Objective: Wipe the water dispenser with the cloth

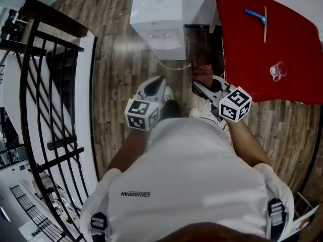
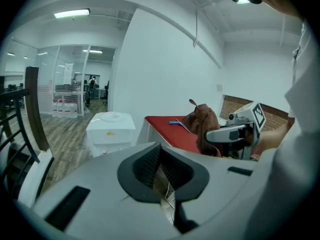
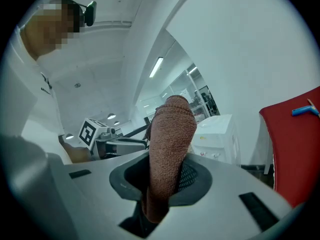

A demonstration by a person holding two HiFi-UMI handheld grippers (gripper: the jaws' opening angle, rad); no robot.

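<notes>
The white water dispenser [image 1: 157, 19] stands on the wooden floor ahead of me, against the wall; it also shows as the dispenser [image 2: 111, 131] and the dispenser [image 3: 217, 136]. My right gripper [image 1: 204, 87] is shut on a brown cloth [image 1: 202, 70], held in the air short of the dispenser. In the right gripper view the cloth [image 3: 170, 154] stands up folded between the jaws. The left gripper [image 1: 151, 92] hovers beside it, shut with nothing in it [image 2: 160, 169]. From the left gripper view I see the cloth [image 2: 204, 126] hanging from the right gripper [image 2: 235, 131].
A red-covered table [image 1: 272, 44] stands right of the dispenser, with a blue-handled tool [image 1: 256, 16] and a small clear item [image 1: 277, 70] on it. A black railing [image 1: 45, 110] runs along the left. A thin cable [image 1: 174, 67] lies on the floor below the dispenser.
</notes>
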